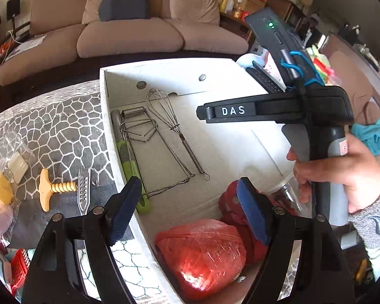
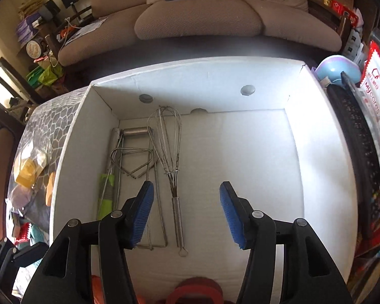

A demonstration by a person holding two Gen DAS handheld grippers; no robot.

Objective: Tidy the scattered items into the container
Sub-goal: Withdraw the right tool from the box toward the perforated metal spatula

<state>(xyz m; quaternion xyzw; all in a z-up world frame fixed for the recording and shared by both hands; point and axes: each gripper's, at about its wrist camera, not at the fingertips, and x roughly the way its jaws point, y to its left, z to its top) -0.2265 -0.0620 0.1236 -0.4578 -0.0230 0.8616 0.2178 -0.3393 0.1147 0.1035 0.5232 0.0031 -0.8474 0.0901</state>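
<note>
A white cardboard box point(image 1: 106, 116) holds a wire whisk point(image 1: 164, 111), a bent wire utensil point(image 1: 149, 136), a green-handled tool point(image 1: 129, 162), a red plastic bag point(image 1: 202, 253) and red rolls point(image 1: 230, 197). My left gripper point(image 1: 187, 187) hangs open and empty over the box's near left part, its left finger above the box wall. In the right wrist view, my right gripper point(image 2: 187, 195) stands open above the box point(image 2: 190, 83), holding nothing. The whisk point(image 2: 168, 139) lies on the floor below it. A hand point(image 1: 342, 174) holds the right tool.
On the patterned tablecloth point(image 1: 58, 131) left of the box lie a yellow-handled spiral tool point(image 1: 53, 187), a perforated metal piece point(image 1: 84, 190) and clear bags with yellow items point(image 1: 0, 185). Right of the box are a dark keyboard point(image 2: 354, 152) and packets point(image 2: 375, 96). A sofa point(image 1: 129, 35) stands behind.
</note>
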